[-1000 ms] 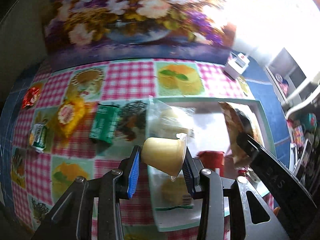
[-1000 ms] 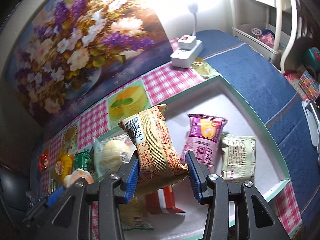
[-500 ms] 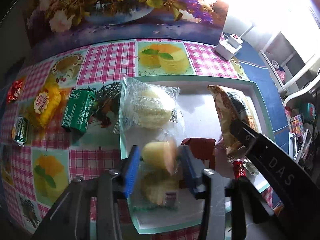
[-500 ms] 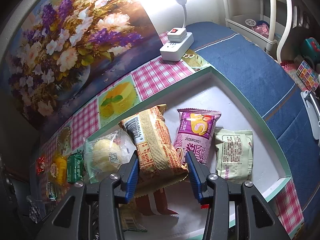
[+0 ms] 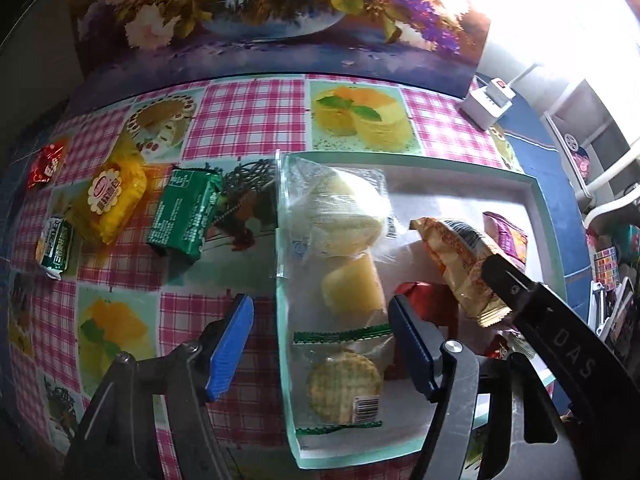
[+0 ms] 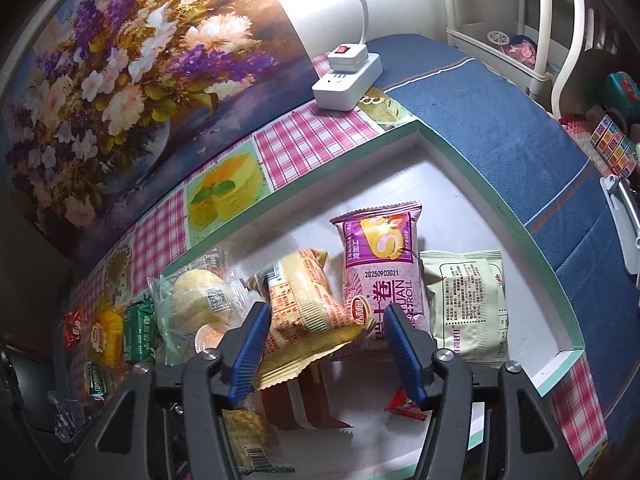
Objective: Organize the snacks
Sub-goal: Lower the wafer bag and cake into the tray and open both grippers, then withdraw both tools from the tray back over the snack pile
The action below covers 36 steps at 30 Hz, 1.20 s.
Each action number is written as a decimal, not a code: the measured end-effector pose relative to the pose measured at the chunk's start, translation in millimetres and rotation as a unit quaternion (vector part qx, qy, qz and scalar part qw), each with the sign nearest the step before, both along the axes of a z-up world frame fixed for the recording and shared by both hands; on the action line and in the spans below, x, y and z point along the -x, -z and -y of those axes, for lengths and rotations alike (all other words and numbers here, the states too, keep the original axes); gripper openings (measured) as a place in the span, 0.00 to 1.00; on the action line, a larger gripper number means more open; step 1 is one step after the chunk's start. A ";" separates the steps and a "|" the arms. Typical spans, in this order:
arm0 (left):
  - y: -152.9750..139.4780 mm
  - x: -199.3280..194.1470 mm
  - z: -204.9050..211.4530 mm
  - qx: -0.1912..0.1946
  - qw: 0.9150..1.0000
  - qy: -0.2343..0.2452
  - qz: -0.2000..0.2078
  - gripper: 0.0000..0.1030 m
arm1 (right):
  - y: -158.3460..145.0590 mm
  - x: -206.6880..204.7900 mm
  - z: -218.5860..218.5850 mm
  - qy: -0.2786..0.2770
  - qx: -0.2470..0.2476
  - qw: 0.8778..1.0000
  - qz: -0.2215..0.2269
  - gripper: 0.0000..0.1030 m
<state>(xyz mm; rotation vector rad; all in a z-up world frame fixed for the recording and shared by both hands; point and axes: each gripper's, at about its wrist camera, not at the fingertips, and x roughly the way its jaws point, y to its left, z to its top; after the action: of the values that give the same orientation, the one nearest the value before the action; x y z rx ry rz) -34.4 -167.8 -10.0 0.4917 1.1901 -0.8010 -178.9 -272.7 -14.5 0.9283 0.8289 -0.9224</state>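
A white tray with a mint-green rim (image 5: 536, 196) (image 6: 496, 216) holds several snack packs. My left gripper (image 5: 320, 344) is open above the tray's left edge; the yellow pudding cup (image 5: 352, 286) lies in the tray between a clear-wrapped bun (image 5: 336, 212) and a round cracker pack (image 5: 344, 384). My right gripper (image 6: 326, 344) has opened; the orange-yellow snack bag (image 6: 304, 312) sits loose between its fingers, tilted over a brown pack (image 6: 304, 400). A purple roll pack (image 6: 380, 272) and a pale green pack (image 6: 468, 308) lie to its right.
On the checkered cloth left of the tray lie a green pack (image 5: 184, 212), a yellow pack (image 5: 112, 200), a small red pack (image 5: 46, 164) and a small green-white pack (image 5: 54, 246). A white power strip (image 6: 346, 76) stands behind the tray. A flower picture backs the table.
My left gripper opened and dropped the pudding cup into the tray. My right gripper opened wider and the orange-yellow bag slumped down between its fingers.
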 end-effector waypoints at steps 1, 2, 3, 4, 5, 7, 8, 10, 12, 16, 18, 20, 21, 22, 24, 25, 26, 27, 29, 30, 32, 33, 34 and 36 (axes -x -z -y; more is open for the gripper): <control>0.4 -1.7 -0.9 -0.002 1.000 -0.004 0.000 0.76 | -0.2 0.0 0.1 0.001 0.001 1.000 -0.002 0.69; 0.8 -2.9 -1.1 -0.003 1.000 -0.008 0.000 0.78 | -0.3 0.3 0.3 0.003 0.001 1.000 -0.005 0.72; 1.1 -4.8 -2.1 -0.004 1.000 -0.013 0.000 0.80 | 0.1 1.0 0.6 0.005 0.002 1.000 -0.008 0.74; 1.1 -7.0 -3.3 -0.005 1.000 -0.018 0.001 0.81 | 0.7 1.4 1.0 0.007 0.002 1.000 -0.011 0.79; 1.0 -8.5 -4.1 -0.006 1.000 -0.023 0.001 0.81 | 1.5 2.2 1.6 0.009 0.002 1.000 -0.014 0.80; 0.2 -13.3 -7.8 -0.007 0.999 -0.035 0.005 0.85 | 2.8 3.9 2.5 0.013 0.002 1.000 -0.019 0.84; 0.1 -15.7 -9.4 -0.009 0.999 -0.043 0.007 0.87 | 3.3 4.5 2.8 0.014 0.002 1.000 -0.021 0.89; 0.8 -21.8 -14.1 -0.012 0.998 -0.063 0.008 0.90 | 3.5 5.6 3.0 0.018 0.005 0.999 -0.027 0.98; 1.2 -28.0 -19.3 -0.014 0.996 -0.083 0.007 0.90 | 2.8 6.7 3.5 0.020 0.010 0.999 -0.031 1.00; 1.5 -42.3 -31.3 -0.012 0.992 -0.129 0.006 0.95 | 1.8 6.9 3.4 0.025 0.015 0.999 -0.034 1.00; 0.9 -47.8 -36.8 -0.013 0.989 -0.147 0.014 0.96 | 1.1 6.4 1.8 0.024 0.018 0.999 -0.036 1.00; 1.6 -52.8 -41.4 -0.017 0.987 -0.161 0.020 0.96 | -0.4 5.2 0.0 0.022 0.022 0.999 -0.038 1.00; 1.9 -56.5 -45.0 -0.020 0.985 -0.172 0.022 0.96 | -1.6 3.9 -1.6 0.020 0.025 0.999 -0.039 1.00; 2.1 -59.9 -48.0 -0.021 0.983 -0.180 0.023 0.96 | -2.6 2.7 -2.9 0.018 0.027 0.999 -0.039 1.00; 2.1 -66.4 -55.2 -0.023 0.980 -0.199 0.022 0.97 | -6.0 -2.4 -6.9 0.009 0.032 0.999 -0.037 1.00; 2.1 -70.6 -59.7 -0.023 0.977 -0.209 0.020 0.97 | -7.8 -5.0 -8.7 0.004 0.034 0.999 -0.036 1.00; 2.5 -73.9 -62.7 -0.023 0.976 -0.216 0.019 0.97 | -10.5 -8.6 -11.5 -0.002 0.038 0.999 -0.036 1.00; 2.1 -77.9 -66.9 -0.022 0.974 -0.226 0.017 0.97 | -13.2 -11.8 -14.3 -0.006 0.042 0.998 -0.036 1.00; 0.9 -85.0 -75.1 -0.020 0.970 -0.242 0.015 0.97 | -19.4 -19.5 -20.7 -0.018 0.049 0.998 -0.032 1.00; 0.4 -89.4 -79.6 -0.020 0.968 -0.250 0.016 0.97 | -22.7 -23.4 -24.4 -0.024 0.054 0.998 -0.029 1.00; -1.5 -95.7 -87.2 -0.022 0.965 -0.261 0.021 0.97 | -29.3 -33.4 -33.1 -0.041 0.063 0.997 -0.025 1.00; -2.5 -99.7 -91.3 -0.026 0.963 -0.266 0.027 0.97 | -31.8 -39.3 -37.9 -0.051 0.067 0.996 -0.023 1.00; -3.6 -103.9 -95.5 -0.030 0.962 -0.270 0.033 0.97 | -34.2 -44.7 -42.8 -0.062 0.070 0.995 -0.023 1.00; -5.4 -113.0 -105.6 -0.033 0.957 -0.284 0.039 0.97 | -36.6 -57.9 -52.6 -0.085 0.075 0.993 -0.025 1.00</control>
<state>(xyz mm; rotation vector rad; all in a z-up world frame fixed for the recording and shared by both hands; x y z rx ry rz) 78.6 -62.2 -4.5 0.2090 1.2040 -0.2452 -121.0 -220.1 22.1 0.6961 0.8542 -0.8502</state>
